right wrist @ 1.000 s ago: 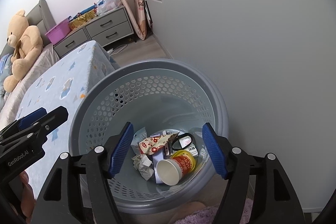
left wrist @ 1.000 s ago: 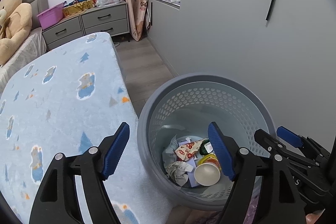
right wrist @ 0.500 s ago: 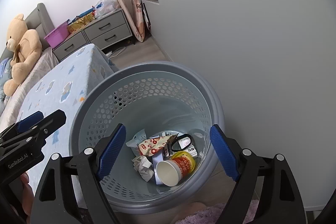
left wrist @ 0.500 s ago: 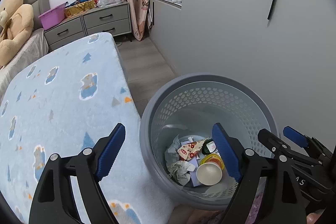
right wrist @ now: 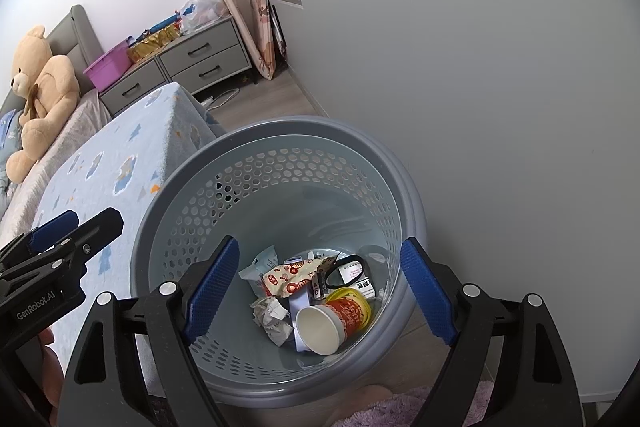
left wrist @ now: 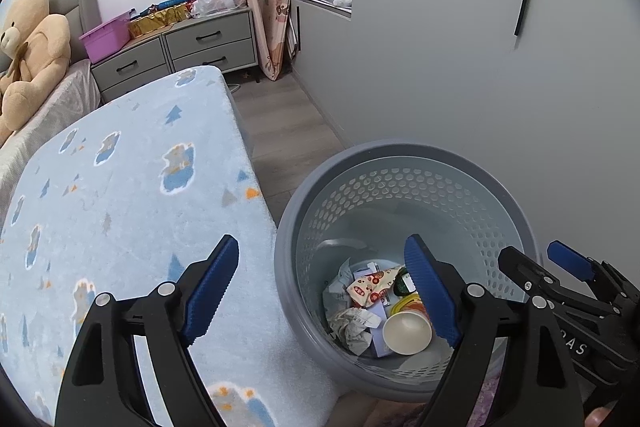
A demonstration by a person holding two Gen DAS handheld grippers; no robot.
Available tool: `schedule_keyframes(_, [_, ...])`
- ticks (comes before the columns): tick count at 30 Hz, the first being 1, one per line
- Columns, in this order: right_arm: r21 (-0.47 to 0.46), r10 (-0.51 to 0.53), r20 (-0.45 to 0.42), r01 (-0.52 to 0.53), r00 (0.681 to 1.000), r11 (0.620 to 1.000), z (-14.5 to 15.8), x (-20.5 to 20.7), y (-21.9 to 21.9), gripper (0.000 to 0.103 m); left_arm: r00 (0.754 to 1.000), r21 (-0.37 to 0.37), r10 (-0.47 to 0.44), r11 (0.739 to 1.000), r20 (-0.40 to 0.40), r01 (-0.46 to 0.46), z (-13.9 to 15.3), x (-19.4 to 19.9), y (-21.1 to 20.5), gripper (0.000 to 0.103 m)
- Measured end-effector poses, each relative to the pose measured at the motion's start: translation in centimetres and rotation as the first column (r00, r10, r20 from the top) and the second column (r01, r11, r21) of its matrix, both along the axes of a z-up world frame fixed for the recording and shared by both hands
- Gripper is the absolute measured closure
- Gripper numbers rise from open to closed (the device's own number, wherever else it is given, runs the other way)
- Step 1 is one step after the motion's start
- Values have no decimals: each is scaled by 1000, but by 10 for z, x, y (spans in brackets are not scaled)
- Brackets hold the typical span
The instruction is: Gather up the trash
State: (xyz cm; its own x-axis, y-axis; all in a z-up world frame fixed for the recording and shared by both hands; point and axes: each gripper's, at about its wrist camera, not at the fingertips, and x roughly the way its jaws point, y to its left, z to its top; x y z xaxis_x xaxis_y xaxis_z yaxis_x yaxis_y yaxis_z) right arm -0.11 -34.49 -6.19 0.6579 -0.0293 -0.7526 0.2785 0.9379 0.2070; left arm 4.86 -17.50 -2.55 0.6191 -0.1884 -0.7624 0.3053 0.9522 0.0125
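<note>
Both my left gripper [left wrist: 322, 293] and right gripper [right wrist: 320, 291] jaws have spread apart, empty, above the bin [right wrist: 408, 183]; drop done; next, seek more trash.

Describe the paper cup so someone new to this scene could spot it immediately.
Find the grey perforated basket standing between the blue blanket and the white wall. At its bottom, among the trash, lies the paper cup on its side: red printed outside, its white open mouth facing the camera.
</note>
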Motion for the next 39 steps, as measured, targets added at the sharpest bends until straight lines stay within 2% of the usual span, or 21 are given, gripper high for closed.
schedule_keyframes(39, [0,4,-2,-4,1000,1000,-1,0,3,22,1000,7,16,1000,-12,-16,0,0,0,22])
